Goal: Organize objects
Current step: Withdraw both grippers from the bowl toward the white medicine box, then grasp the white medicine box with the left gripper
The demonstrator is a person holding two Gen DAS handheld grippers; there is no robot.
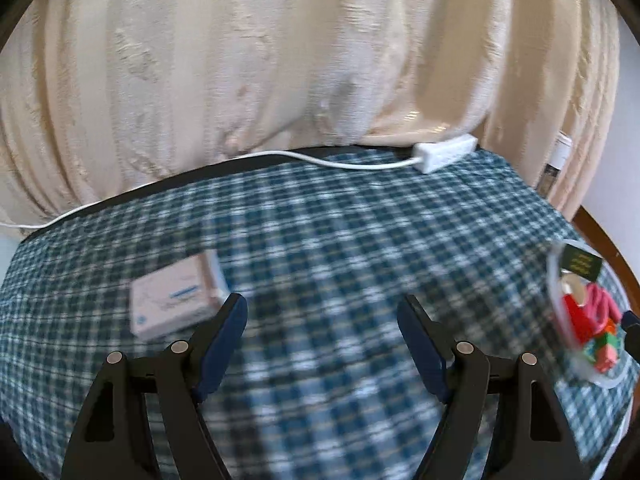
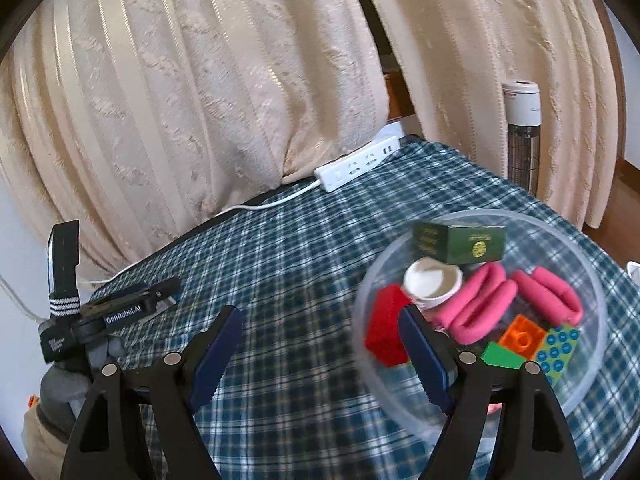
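Pink box [image 1: 176,304] lies alone on checked cloth [image 1: 320,220], just beside left gripper [image 1: 322,310]; both grippers spread wide, empty. Risk: off-centre approach shoves box instead of straddling. Bowl [image 2: 592,280] near right gripper [image 2: 322,320].

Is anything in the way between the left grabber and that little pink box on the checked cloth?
Nothing visible is. The left gripper is open and empty, and the pink box lies just beside its left finger, slightly ahead. Only bare checked cloth lies between them. The clear bowl of toys sits far off to the right.
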